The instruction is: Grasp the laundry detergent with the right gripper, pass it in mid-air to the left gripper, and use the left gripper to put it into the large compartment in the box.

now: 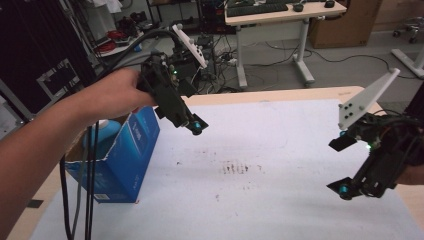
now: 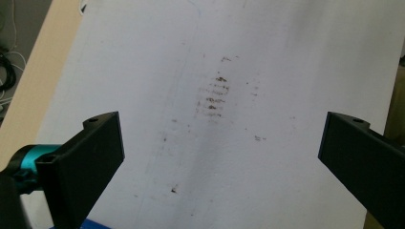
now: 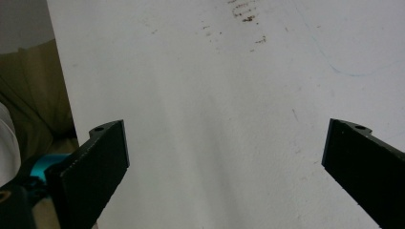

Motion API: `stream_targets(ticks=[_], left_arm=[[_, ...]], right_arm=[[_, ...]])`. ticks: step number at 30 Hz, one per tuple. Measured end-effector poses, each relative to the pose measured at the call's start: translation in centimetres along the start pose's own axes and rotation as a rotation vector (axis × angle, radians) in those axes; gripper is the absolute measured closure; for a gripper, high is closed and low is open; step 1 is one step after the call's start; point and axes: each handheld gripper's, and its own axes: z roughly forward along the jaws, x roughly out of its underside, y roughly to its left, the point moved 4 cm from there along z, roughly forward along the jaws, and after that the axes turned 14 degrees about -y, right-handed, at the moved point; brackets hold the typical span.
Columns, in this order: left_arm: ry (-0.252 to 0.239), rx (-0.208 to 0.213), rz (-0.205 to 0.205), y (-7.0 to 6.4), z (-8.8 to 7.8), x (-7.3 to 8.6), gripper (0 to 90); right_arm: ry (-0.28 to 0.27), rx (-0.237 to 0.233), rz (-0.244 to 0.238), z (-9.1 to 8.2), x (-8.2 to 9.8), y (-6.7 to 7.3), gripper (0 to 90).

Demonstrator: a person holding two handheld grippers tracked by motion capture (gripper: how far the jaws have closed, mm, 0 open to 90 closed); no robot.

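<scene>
My left gripper [image 1: 192,125] hangs empty, jaws wide apart. The blue carton [image 1: 131,150], a blue bottle [image 1: 102,134] inside, stands at my 7 o'clock, just beside. Right gripper [image 1: 345,167] is also spread and empty, well apart. Left is nearer.

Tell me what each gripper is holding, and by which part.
Nothing is held: the left gripper and the right gripper both stand open over the white table cover.
</scene>
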Motion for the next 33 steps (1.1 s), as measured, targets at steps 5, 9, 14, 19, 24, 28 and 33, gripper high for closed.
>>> stream_targets(ticks=[5,9,14,19,24,28,33], left_arm=[[0.05,0.035,-0.006,-0.9,1.7,-0.2,1.6],[0.061,0.066,0.022,-1.8,2.9,-0.1,1.6],[0.051,0.096,0.045,-2.8,3.7,0.0,1.6],[0.044,0.105,0.06,-3.7,4.5,0.1,1.6],[0.032,0.132,0.095,-4.6,5.3,0.1,1.6],[0.032,0.134,0.106,-4.7,5.8,-0.1,1.6],[0.051,0.139,0.116,-4.8,6.8,0.1,1.6]], right_arm=[[0.0,0.007,0.005,-0.1,0.0,-0.1,1.1],[0.009,0.013,0.004,-0.2,-0.1,-0.1,1.0],[0.007,0.022,-0.005,-0.1,-0.4,-0.2,1.1],[0.008,0.032,-0.025,0.1,-0.7,-0.2,1.1],[0.012,0.032,-0.022,0.2,-0.6,-0.4,1.1],[0.02,0.035,-0.018,0.3,-0.5,-0.6,1.1],[0.019,0.033,-0.018,0.5,-0.6,-0.7,1.1]])
